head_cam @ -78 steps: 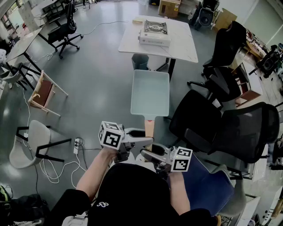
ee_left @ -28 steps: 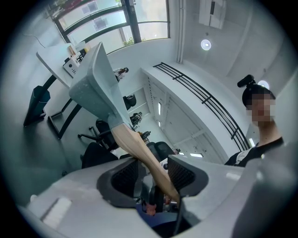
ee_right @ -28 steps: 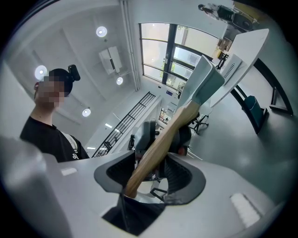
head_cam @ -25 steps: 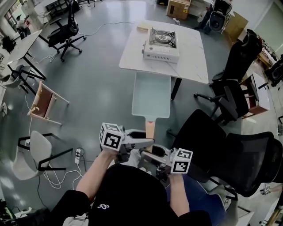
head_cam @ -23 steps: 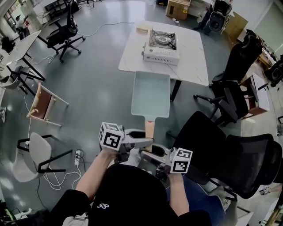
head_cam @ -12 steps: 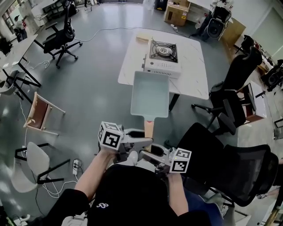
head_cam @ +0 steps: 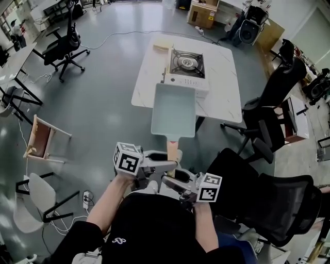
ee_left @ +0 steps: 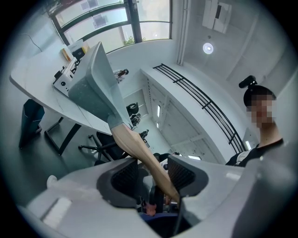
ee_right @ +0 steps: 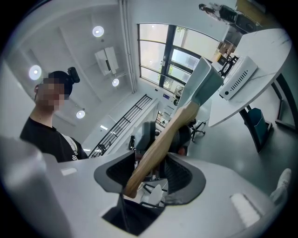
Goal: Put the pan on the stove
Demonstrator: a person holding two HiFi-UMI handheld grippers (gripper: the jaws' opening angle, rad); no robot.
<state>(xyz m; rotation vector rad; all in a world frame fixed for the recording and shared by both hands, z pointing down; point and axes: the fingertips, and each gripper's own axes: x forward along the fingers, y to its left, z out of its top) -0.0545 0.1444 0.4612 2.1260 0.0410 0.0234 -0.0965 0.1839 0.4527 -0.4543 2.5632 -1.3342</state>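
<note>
Hand-held grippers hold the pan (head_cam: 174, 110) in the air; the stove (head_cam: 185, 63) is bare.
Left hand-held gripper (head_cam: 166, 166) and right hand-held gripper (head_cam: 172, 179) both clench its wooden handle (head_cam: 174, 148) near the desk (head_cam: 224, 87) edge; placing it remains.

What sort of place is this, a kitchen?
Likely an office or lab workspace, not a kitchen: rolling office chairs, a portable stove set on a white table, cardboard boxes on the grey floor.

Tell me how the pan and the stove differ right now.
The pan is pale blue-green with a wooden handle; the stove is white with a black burner top. The pan is held up in the air, the stove sits on the table. Both are rectangular.
</note>
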